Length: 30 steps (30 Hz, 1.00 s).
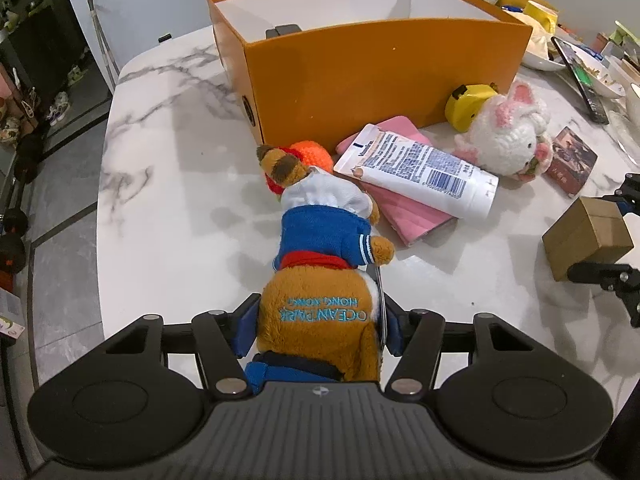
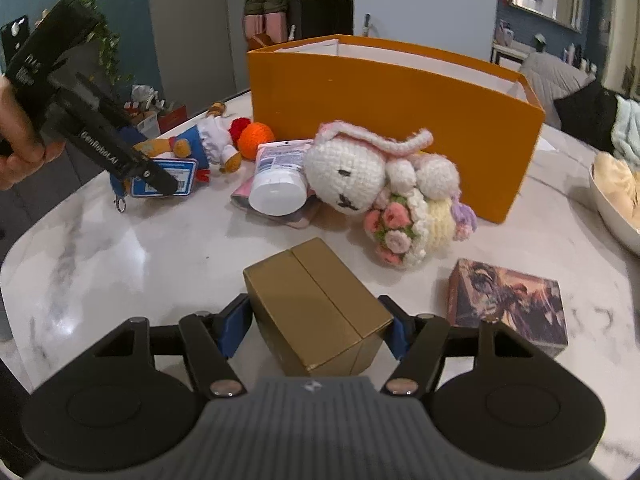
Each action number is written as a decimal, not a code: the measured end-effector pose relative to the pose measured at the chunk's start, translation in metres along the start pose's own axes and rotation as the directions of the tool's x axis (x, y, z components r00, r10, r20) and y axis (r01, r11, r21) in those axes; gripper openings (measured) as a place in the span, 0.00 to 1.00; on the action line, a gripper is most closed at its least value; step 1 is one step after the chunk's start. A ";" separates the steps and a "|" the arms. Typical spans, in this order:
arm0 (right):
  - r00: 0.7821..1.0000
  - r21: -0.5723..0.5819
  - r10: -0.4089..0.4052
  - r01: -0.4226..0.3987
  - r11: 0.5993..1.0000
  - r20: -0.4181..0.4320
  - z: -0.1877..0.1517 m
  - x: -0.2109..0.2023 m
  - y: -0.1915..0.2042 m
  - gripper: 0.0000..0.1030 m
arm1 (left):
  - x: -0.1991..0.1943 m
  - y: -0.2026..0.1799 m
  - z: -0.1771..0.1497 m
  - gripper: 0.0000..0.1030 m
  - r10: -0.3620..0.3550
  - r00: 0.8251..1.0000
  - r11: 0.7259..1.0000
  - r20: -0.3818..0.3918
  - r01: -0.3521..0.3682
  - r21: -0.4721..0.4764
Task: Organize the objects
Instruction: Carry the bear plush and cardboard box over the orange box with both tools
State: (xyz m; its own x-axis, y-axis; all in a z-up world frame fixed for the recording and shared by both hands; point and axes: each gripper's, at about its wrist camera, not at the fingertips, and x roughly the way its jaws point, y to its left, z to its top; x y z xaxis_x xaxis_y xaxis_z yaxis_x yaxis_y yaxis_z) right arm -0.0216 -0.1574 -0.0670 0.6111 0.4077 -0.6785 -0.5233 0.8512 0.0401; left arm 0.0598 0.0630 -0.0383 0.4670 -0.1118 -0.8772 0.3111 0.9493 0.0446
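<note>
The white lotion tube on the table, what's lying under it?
The white tube lies across a flat pink pouch, which rests on the marble table. The part of the pouch beneath the tube is hidden, as is anything under the pouch.

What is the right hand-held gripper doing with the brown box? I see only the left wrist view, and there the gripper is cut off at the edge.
Observer: The right hand-held gripper has the brown box between its blue pads. Both pads touch its sides.
Operator: Does the plush toy in my view carry any label?
Observer: Yes, a blue tag with a printed code shows beside the plush toy.
Operator: Is anything else attached there?
Observer: A small metal clasp lies on the table, just below the tag's left end.
</note>
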 end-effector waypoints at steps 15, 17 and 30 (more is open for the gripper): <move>0.999 0.031 -0.033 0.032 0.999 0.026 0.012 -0.028 -0.014 0.67 | -0.047 -0.031 0.012 0.66 -0.081 0.993 0.995 0.088 0.076 0.060; 0.999 0.016 -0.044 0.043 0.999 0.028 0.015 -0.031 -0.016 0.67 | -0.053 -0.044 0.015 0.66 -0.102 0.990 0.991 0.100 0.092 0.099; 0.992 -0.038 -0.091 0.095 0.995 0.085 0.060 -0.055 -0.033 0.67 | -0.067 -0.071 0.076 0.66 -0.173 0.968 0.984 0.182 0.161 0.079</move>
State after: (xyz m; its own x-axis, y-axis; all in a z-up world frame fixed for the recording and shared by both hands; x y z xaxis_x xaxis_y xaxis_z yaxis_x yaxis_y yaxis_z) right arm -0.0023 -0.1883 0.0132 0.7046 0.3551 -0.6144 -0.4852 0.8729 -0.0519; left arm 0.0694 -0.0190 0.0540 0.5488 -0.3257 -0.7699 0.4466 0.8928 -0.0594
